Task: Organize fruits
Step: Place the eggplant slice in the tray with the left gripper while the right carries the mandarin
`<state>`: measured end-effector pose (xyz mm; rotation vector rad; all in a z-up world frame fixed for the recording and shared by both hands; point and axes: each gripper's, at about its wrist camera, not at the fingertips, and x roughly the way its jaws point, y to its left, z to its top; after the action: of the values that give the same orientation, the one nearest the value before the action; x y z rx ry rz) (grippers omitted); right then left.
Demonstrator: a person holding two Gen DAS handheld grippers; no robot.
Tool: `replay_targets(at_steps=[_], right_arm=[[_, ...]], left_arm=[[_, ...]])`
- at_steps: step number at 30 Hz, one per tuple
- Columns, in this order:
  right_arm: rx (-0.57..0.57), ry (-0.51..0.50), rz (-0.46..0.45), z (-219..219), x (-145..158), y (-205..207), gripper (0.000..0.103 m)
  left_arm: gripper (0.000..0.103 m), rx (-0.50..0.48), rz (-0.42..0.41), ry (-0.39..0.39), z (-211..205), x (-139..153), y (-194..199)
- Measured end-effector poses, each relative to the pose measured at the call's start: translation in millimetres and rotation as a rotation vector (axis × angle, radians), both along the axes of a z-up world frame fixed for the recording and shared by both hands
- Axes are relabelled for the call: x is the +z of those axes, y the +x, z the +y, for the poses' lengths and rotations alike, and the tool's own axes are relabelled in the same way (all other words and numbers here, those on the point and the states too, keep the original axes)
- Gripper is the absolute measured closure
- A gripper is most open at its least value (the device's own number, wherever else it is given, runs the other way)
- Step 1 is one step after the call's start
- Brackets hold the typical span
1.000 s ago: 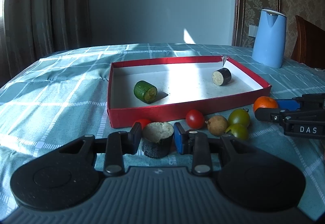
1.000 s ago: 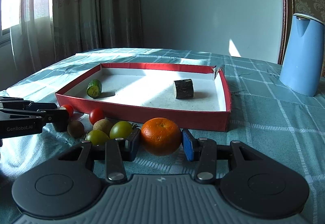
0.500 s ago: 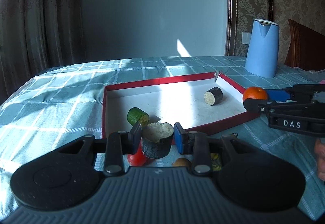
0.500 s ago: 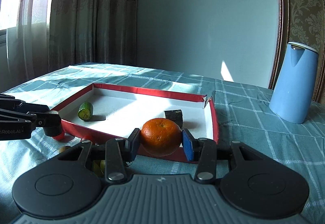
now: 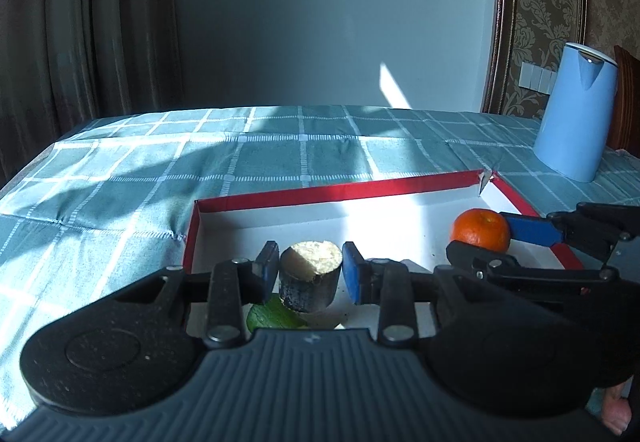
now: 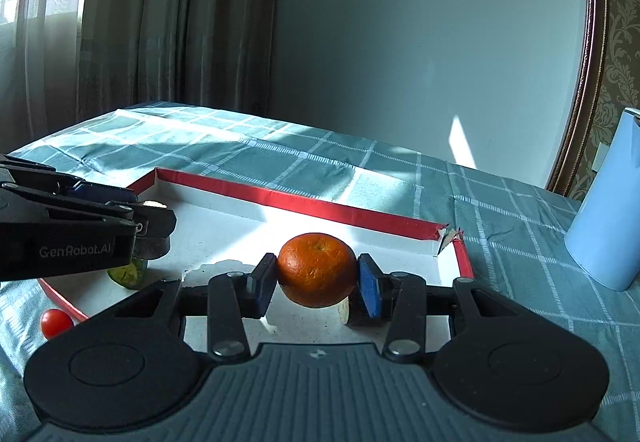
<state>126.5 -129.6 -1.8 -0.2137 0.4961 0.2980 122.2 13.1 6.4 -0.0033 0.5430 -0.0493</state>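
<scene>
left gripper [image 5: 309,273]: jaws clamped on dark-skinned, pale-topped eggplant chunk [image 5: 310,276], over red shallow cardboard box [image 5: 340,192]
right gripper [image 6: 316,281]: jaws clamped on round orange tangerine [image 6: 317,269], over box's right part

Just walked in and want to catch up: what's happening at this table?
A person is sorting produce into a red tray with two handheld grippers. The left gripper grips a dark eggplant chunk, the right gripper an orange; both are above the tray. A red tomato waits outside it.
</scene>
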Motion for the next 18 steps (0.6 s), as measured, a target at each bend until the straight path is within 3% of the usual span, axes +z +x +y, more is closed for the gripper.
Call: replay_targets(at_steps=[10,18], right_arm=[[0.011,-0.024,0.059,16,-11,28,0.060],[0.014,-0.035,0.120,23,-20,42,0.060]], left_arm=[[0.072,0.060,0.039,0.006,7,-16,37],[0.072,0.068,0.042,0.016,6,-18,43]])
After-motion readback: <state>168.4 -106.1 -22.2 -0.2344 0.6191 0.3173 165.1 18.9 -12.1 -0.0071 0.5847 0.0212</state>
